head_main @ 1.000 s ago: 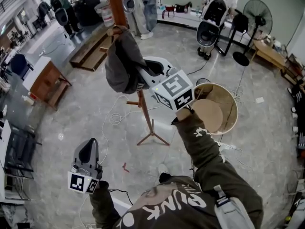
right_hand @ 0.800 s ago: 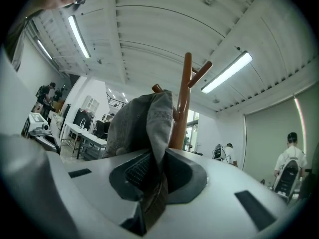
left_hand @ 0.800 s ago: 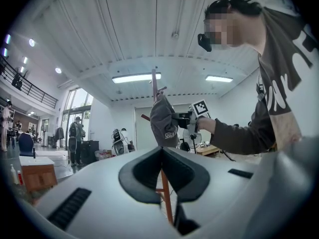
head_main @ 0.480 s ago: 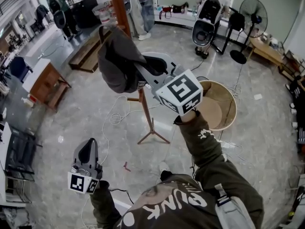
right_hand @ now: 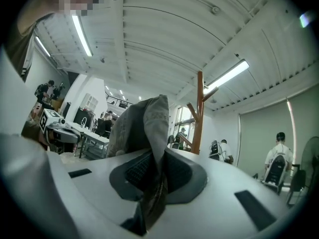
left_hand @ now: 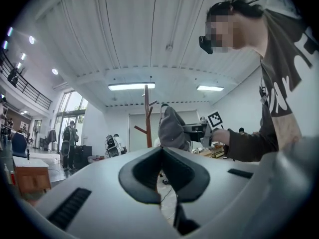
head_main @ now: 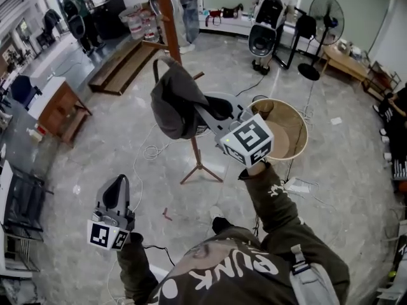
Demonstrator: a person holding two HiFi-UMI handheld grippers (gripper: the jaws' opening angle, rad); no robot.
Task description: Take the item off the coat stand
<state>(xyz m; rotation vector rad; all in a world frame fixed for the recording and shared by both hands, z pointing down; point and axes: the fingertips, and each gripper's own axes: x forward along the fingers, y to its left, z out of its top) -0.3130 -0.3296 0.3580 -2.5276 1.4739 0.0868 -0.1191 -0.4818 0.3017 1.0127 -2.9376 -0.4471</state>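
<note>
right gripper (head_main: 202, 112) raised in front of the person, jaws clamped on a fold of a grey hat (head_main: 173, 100). in the right gripper view the fabric is pinched between the two dark pads and a strip of it hangs down below them. the hat's bulk bulges up and away from the jaws, hanging off the gripper tip to the left in the head view. the hat sits just beside the wooden coat stand (head_main: 166, 11). in both gripper views the pole stands apart from the hat with a gap between them. cannot tell from the head view whether the hat touches the short peg near its upper right edge. the stand's lower pole and tripod feet show below the hat on the grey floor (head_main: 95, 138).

left gripper (head_main: 117, 189) held low at the person's left side, well apart from the hat and stand. its jaws are together with nothing between them, pads meeting along a centre line in the left gripper view.

round basket (head_main: 304, 132) on the floor just right of the right gripper's marker cube.
</note>
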